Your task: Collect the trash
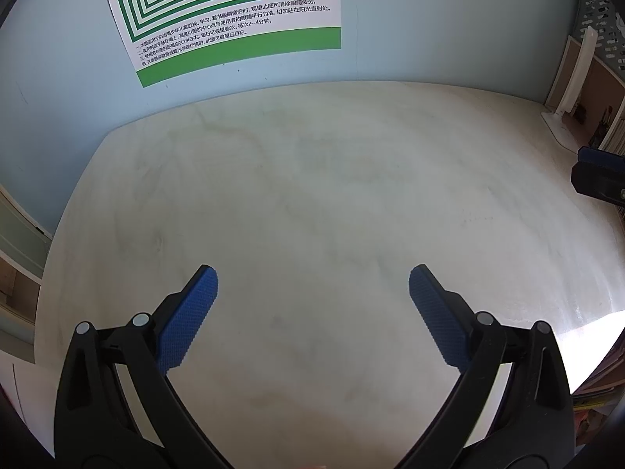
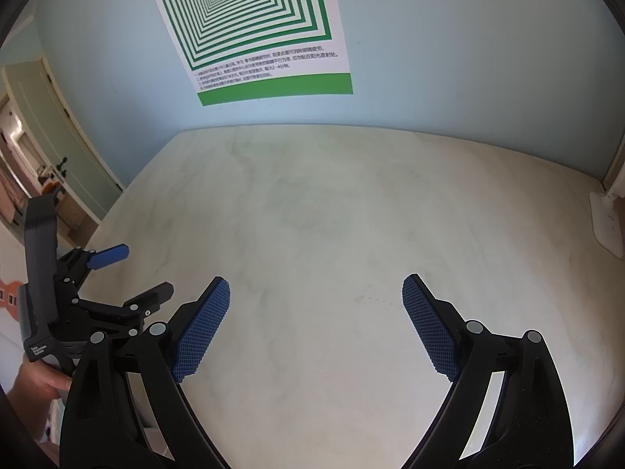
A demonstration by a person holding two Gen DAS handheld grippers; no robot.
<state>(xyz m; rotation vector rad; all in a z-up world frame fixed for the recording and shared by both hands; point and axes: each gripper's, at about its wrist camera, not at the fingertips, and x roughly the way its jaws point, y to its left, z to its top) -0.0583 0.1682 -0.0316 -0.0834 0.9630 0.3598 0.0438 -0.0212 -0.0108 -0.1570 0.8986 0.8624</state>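
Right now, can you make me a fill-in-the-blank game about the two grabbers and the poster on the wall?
1. The left gripper has its fingers spread ____, with nothing between them.
2. The pads on the right gripper are the colour ____.
3. The poster on the wall shows nested squares in white and ____.
4. In the right wrist view, the other gripper shows on the ____ side.

Missing words: open; blue; green; left
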